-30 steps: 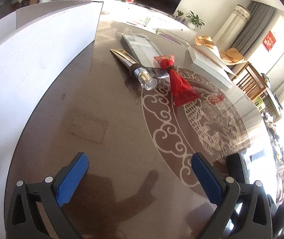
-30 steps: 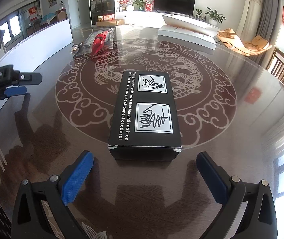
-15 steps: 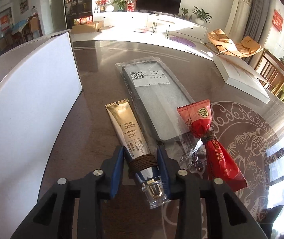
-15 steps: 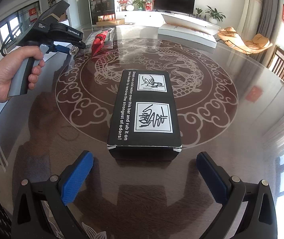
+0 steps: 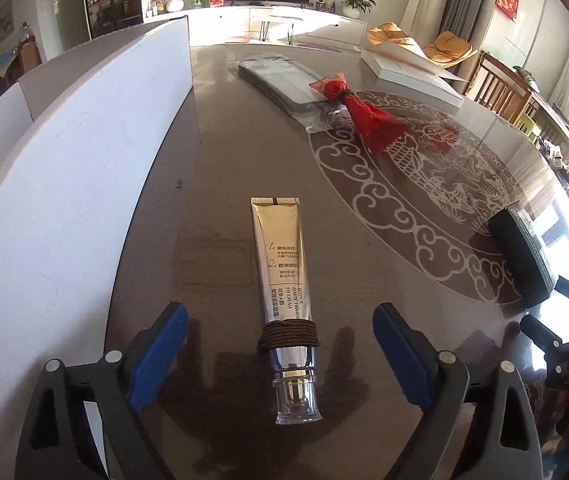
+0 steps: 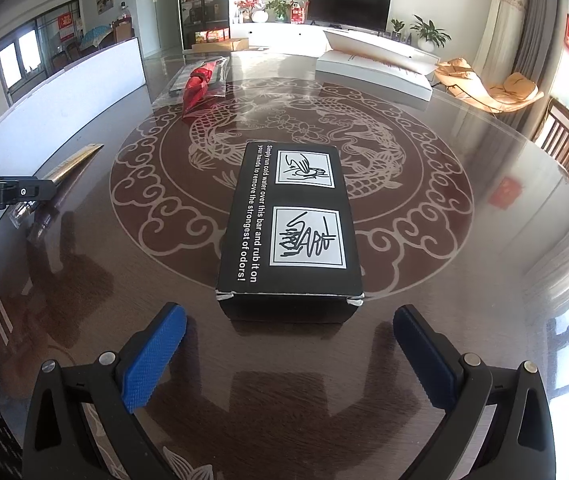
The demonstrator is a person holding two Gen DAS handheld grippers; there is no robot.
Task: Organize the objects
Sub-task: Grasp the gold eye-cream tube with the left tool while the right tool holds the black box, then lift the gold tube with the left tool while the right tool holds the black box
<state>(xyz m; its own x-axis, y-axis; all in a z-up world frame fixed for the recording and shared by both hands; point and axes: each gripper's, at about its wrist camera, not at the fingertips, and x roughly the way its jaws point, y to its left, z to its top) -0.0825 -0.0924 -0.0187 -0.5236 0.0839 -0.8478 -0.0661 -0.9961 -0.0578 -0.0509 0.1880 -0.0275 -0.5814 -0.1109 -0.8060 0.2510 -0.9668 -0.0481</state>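
Note:
A gold cream tube with brown cord around its neck lies flat on the brown table, clear cap toward me. My left gripper straddles its cap end; the jaws are opening and the blue pads stand well off the tube. In the right wrist view the tube shows at the left edge beside the left gripper's black body. My right gripper is open just short of the near end of a black box with white pictures and lettering.
A red wrapped packet and a grey pack in clear plastic lie farther back. A tall white board runs along the table's left side. A flat white box sits at the far edge. Chairs stand to the right.
The left gripper shut on the tube beside the grey pack, pulled it back toward the near part of the table, and has opened off it. The right gripper has not moved.

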